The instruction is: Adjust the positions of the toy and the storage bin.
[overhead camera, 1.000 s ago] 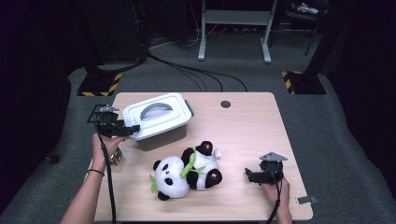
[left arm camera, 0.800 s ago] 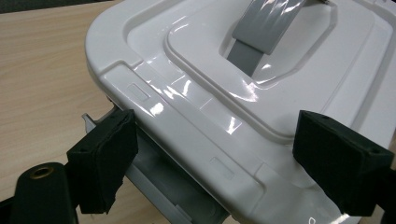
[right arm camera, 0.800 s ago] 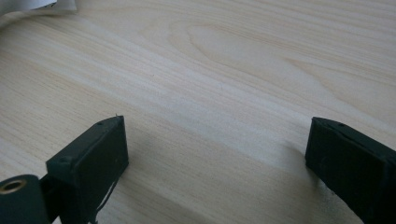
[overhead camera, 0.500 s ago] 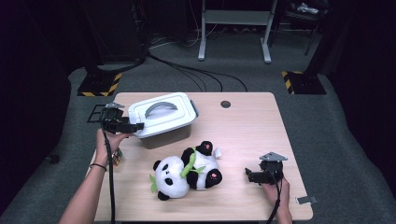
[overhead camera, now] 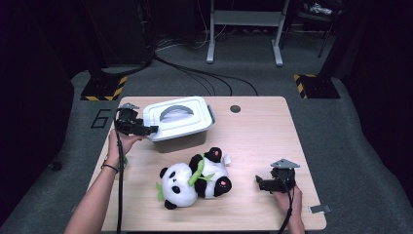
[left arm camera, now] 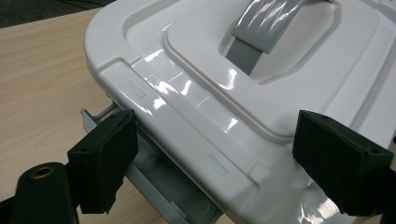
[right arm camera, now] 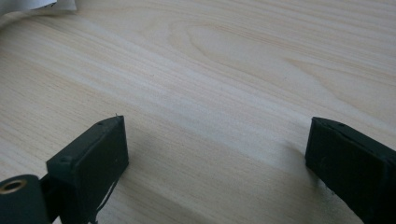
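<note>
Now the left gripper (overhead camera: 146, 129) straddles the white box's lid (overhead camera: 178, 117) edge, jaws wide and unclamped; the right gripper (overhead camera: 260, 183) gapes over bare counter (overhead camera: 263, 136).

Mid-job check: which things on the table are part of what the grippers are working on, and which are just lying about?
In the job:
- white lidded box, left gripper open at its lid edge
- left gripper itself

Lying about:
- panda plush, mid-table
- right gripper, open, idle over bare table
</note>
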